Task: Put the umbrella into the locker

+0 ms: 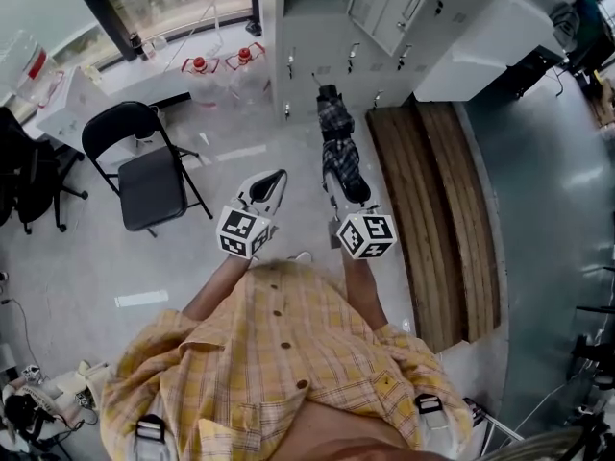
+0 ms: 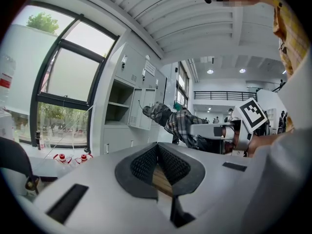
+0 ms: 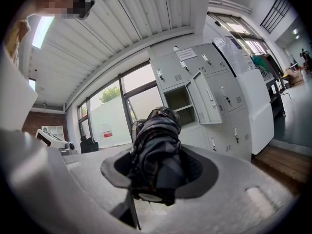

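Head view, right hand-held gripper [image 1: 348,192] clamping umbrella [image 1: 336,137], left hand-held gripper [image 1: 278,177] closed (empty), chair [image 1: 149,185] left, locker [image 3: 176,97] open.

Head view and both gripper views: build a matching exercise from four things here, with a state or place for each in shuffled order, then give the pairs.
Things:
1. umbrella
2. folding chair
3. locker door
4. left gripper

States or places:
A. holds nothing
B. swung open
C. stands on the floor at the person's left
D. clamped in the right gripper

Pairs: 1-D, 2-C, 3-B, 4-A.
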`<state>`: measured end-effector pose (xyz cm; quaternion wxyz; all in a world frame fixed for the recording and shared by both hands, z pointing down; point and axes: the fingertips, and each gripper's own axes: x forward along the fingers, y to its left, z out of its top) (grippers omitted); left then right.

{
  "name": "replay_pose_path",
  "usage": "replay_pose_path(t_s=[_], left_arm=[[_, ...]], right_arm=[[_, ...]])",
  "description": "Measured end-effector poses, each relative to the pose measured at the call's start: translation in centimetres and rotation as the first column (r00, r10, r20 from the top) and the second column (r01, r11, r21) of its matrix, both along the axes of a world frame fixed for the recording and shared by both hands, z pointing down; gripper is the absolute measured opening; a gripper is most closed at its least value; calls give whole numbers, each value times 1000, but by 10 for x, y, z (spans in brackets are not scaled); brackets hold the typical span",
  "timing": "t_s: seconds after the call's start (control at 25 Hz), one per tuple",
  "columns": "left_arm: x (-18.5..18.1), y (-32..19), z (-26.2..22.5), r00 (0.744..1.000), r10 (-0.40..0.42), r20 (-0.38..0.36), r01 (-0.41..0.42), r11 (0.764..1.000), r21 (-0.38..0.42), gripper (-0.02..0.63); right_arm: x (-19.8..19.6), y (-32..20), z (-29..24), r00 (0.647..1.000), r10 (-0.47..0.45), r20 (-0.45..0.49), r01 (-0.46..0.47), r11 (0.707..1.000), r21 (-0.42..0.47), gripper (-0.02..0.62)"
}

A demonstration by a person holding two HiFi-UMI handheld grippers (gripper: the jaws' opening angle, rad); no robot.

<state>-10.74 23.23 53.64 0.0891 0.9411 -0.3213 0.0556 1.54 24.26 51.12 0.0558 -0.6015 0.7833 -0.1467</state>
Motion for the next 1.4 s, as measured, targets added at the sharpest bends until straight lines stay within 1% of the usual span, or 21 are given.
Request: replay_pose_path(t_s=[0.2,0.48,0.64,0.84,1.04,1.24,1.4], left_arm=[[24,-5,-2,1000,-21,-1,21,1000,17,5],[51,2,13,998,-34,46,34,999,6,5],[59,3,17,998,-44,49,44,999,-1,5],[69,-3,27,998,-23,62,24,1000,-6,5],[70,-34,32,999,-47,25,47,999,-15,5],[79,-77,28,999,-53,-8,53,999,-11,5],[86,-116,33,999,-52,-13,52,999,-10,5]], right_arm=[[22,-5,1,1000,-23,-17,24,1000,20,193],[52,-7,8,999,-40,-6,40,999,32,193],[59,-11,12,999,-46,5,46,999,30,193],[56,-27,19,997,-70,9,70,997,16,193],[53,-52,24,996,-93,-16,93,996,6,193],[60,-91,19,995,-98,-33,98,995,9,193],[67,-127,17,995,-93,-36,94,995,14,193]])
